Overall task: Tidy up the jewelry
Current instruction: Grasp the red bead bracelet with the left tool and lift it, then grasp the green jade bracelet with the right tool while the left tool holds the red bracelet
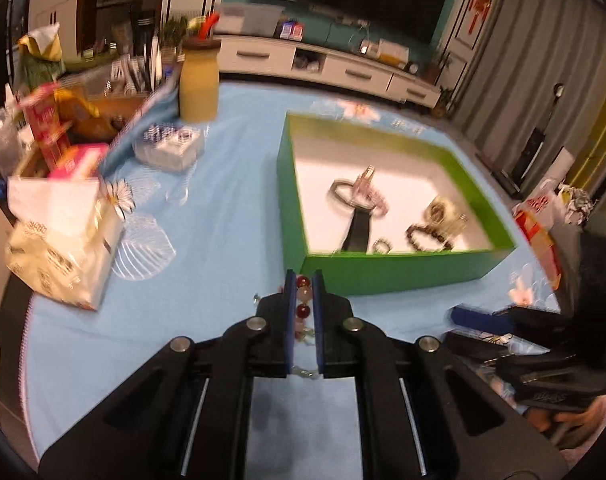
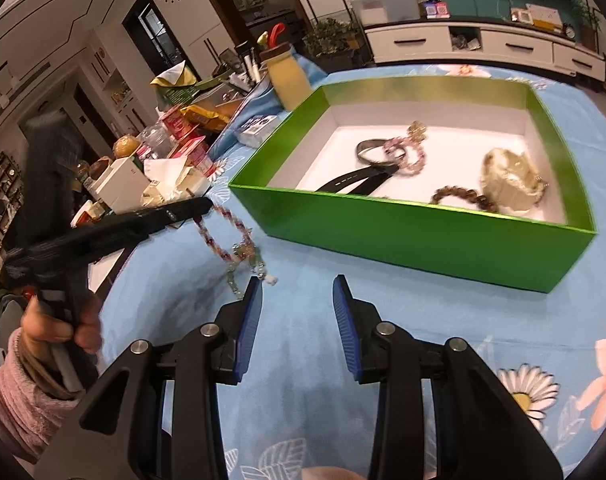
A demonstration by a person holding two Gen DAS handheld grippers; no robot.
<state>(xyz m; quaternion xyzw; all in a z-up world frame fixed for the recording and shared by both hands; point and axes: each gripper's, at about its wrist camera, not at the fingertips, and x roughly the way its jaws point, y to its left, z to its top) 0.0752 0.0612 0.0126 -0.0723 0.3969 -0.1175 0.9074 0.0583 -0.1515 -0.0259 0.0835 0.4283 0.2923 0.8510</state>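
A round counter covered in a light blue cloth printed with daisies [image 2: 383, 312] carries an open rectangular cardboard box, green outside and white inside [image 1: 387, 272].

The left hand-held gripper [image 1: 303, 280] has its two blue-padded jaws pressed together on a strand of round red and pale pink beads [image 1: 303, 294]. From the left wrist view the beads sit squeezed between the pads, just in front of the box's near wall. From the right wrist view the same beaded strand [image 2: 223, 236] hangs from the tip of that hand-held gripper [image 2: 201, 205], its lower end with greenish pieces trailing toward the cloth beside the box's near left corner. A hand [image 2: 59, 328] in a pink fuzzy sleeve [image 2: 19, 404] grips its handle.

The right hand-held gripper [image 2: 297, 292] hovers over bare cloth with its blue-padded jaws apart and nothing between them, near the front wall of the box.

Inside the box lie a black strap with a silver metal ring [image 2: 367, 172], a loop of pale pink beads [image 2: 409, 156] overlapping that ring, a dark brown beaded bracelet [image 2: 459, 194], and a pale gold bundle [image 2: 511, 184] at the right side, touching the brown bracelet.

Behind the box stands a yellow cylindrical jar with a brown lid [image 1: 199, 84]. To the left, household clutter crowds the edge, including a tissue box [image 1: 67, 248].
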